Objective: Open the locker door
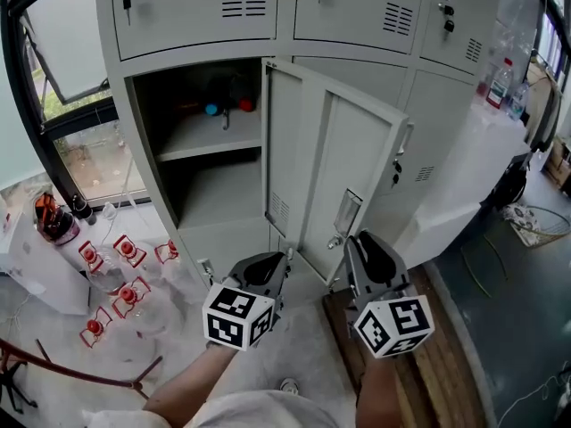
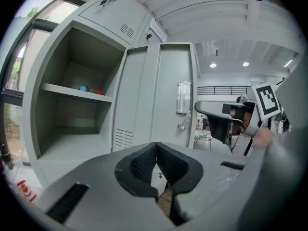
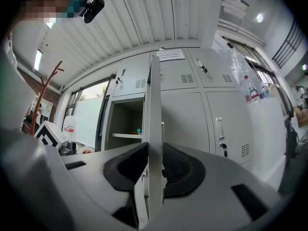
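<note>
Locker door point(image 1: 335, 168) is swung wide open, hinged on the right side of its compartment, free edge pointing near-right. It's part of a grey locker bank point(image 1: 357, 7) filling the far side; the other doors in view are closed, with keys in the upper locks. Open compartment point(image 1: 201, 185) sits left of the door, with one shelf point(image 1: 210, 138) across it. Window point(image 1: 76, 56) far left, wooden board point(image 1: 442, 364) on the floor near right. Right gripper point(image 3: 154, 162) is clamped on the door's free edge low down, just by the handle point(image 1: 346, 212): the sheet metal runs straight between the pads, both pressing on it. Left gripper point(image 2: 156, 150) is just left of the right one, near the door's bottom corner, jaws together with nothing between them. Small stuff: a blue item point(image 1: 212, 109) and a red item point(image 1: 245, 105) at the back of the shelf, can't tell what they are; red-marked clear packs point(image 1: 125, 252) on the floor near left
</note>
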